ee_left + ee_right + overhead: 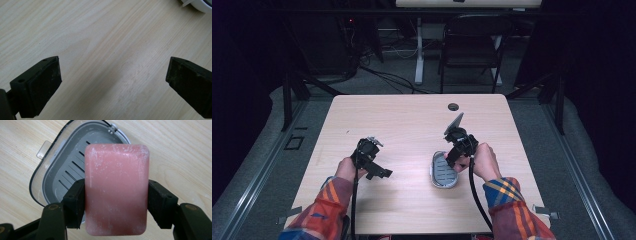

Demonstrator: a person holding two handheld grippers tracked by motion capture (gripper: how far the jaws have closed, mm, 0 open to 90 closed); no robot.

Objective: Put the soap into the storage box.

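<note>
A pink soap bar (116,188), long axis running along the jaws, is clamped across its width by the right gripper (455,150) above a grey slatted soap dish (62,173) on the wooden table (412,120). From overhead the bar is hidden behind that gripper. The left gripper (113,85) hangs wide open, empty, above bare wood.

Pale wood-grain rectangular table (412,125) on grey floor (257,165). Black folding metal chair (469,47) behind. Dim, dark surroundings.

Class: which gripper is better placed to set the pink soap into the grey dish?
The right gripper: it grips the pink soap above the grey dish. The left gripper is open over bare table.
</note>
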